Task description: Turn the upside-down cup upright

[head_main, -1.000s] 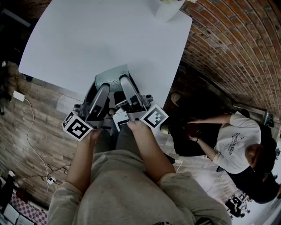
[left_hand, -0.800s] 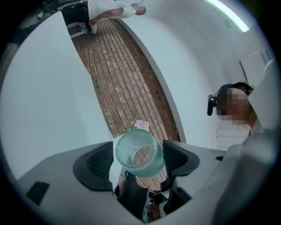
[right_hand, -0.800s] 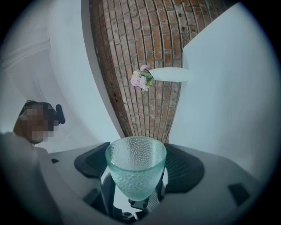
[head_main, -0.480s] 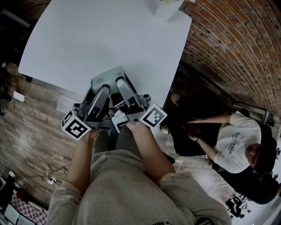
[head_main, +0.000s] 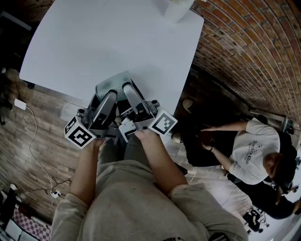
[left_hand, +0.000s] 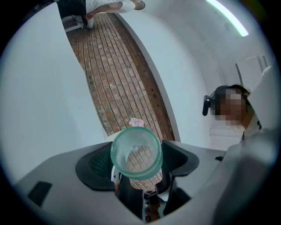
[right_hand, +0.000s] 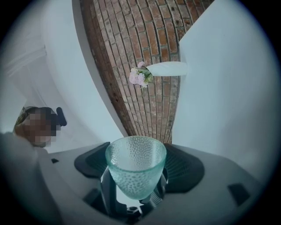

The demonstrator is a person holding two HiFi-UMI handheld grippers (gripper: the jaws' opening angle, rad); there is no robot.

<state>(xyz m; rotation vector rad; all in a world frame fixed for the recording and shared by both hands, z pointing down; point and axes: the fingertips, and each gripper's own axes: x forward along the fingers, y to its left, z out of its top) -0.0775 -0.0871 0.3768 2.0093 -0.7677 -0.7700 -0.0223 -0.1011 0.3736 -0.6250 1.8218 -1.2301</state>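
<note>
A pale green dimpled glass cup (head_main: 113,83) is held in the air over the near edge of the white table (head_main: 108,37). Both grippers meet at it. In the left gripper view the cup (left_hand: 136,151) shows one round end toward the camera, and my left gripper (left_hand: 137,163) has its pads against the cup's sides. In the right gripper view the cup (right_hand: 136,169) stands wide rim up, between the pads of my right gripper (right_hand: 137,166). In the head view the left gripper (head_main: 106,95) and right gripper (head_main: 129,90) lie side by side, both shut on the cup.
A white vase with pink flowers (head_main: 176,8) stands at the table's far right corner. A person in a white shirt (head_main: 251,150) is low down at the right on the brick floor. A cable and adapter (head_main: 19,102) lie on the floor at the left.
Both grippers, with the cup between them, have drifted slightly left. The cup stays held by both.
</note>
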